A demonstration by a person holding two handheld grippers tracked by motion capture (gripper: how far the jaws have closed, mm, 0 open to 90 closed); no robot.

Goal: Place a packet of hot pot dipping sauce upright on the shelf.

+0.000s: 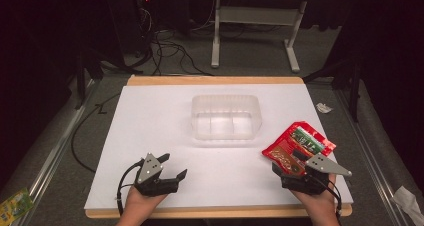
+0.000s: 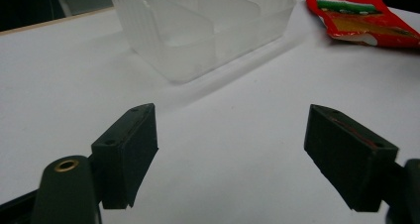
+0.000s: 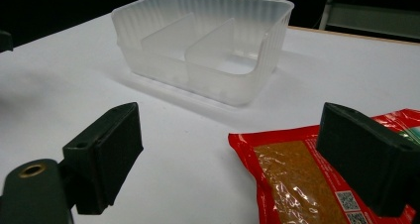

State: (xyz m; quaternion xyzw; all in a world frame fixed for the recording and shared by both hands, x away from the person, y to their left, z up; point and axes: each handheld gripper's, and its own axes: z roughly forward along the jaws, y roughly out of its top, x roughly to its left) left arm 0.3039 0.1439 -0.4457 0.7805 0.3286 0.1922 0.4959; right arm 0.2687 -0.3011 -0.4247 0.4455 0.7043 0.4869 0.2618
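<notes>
High view, ribbed translucent bin (image 1: 226, 117), glossy red pouch (image 1: 299, 147), maybe grain inside, both jaws released

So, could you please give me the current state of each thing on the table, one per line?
Clear divided container: upright, open-topped, empty.
Red snack packet: lying flat on the table, sealed as far as visible, ungripped.
Left hand-held gripper: open, holding nothing.
Right hand-held gripper: open, jaws on either side of the packet's near corner.

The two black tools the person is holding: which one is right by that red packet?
The right tool, at the table's near right corner: the red packet lies just beyond its open jaws. The left tool, also open, faces bare white tabletop.
</notes>
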